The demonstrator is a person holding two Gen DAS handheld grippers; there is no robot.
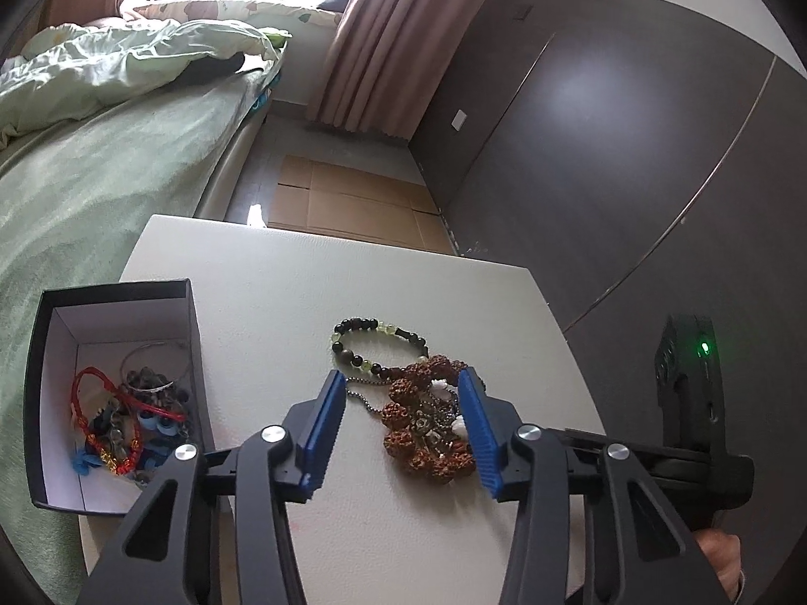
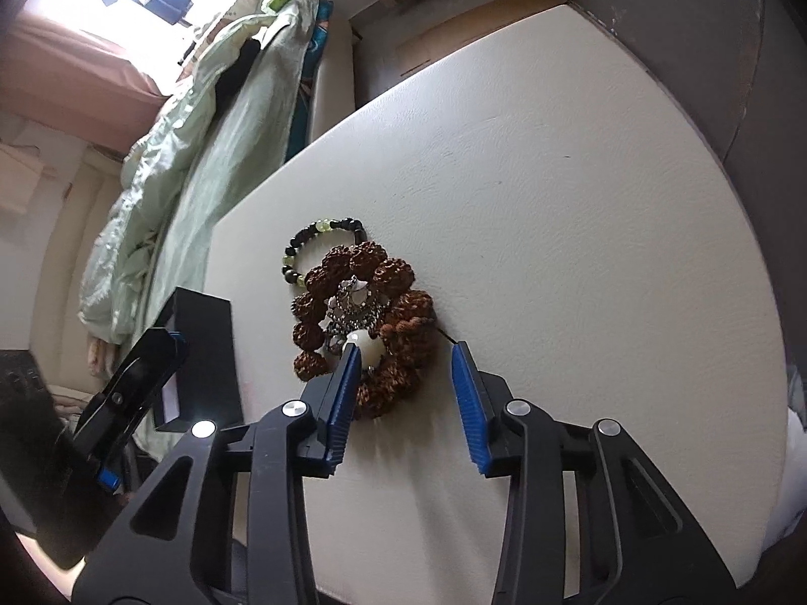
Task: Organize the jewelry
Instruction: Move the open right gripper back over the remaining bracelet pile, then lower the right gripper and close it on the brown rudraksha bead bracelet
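A pile of jewelry lies on the white table [image 1: 282, 292]: a bracelet of large brown seed beads [image 1: 426, 446], a black and green bead bracelet [image 1: 376, 345] behind it, and a silver chain with white beads tangled inside. My left gripper [image 1: 401, 396] is open, its fingers either side of the brown bracelet. In the right wrist view the brown bracelet [image 2: 398, 322] and the black and green bracelet [image 2: 315, 242] lie just ahead. My right gripper [image 2: 406, 358] is open and empty, its left finger at the pile's edge.
An open black box [image 1: 186, 333] with a white inside holds several bracelets, red, blue and silver, at the table's left; it also shows in the right wrist view [image 2: 212, 343]. A bed with green covers [image 1: 101, 161] runs along the left. Dark wardrobe doors [image 1: 630, 151] stand right.
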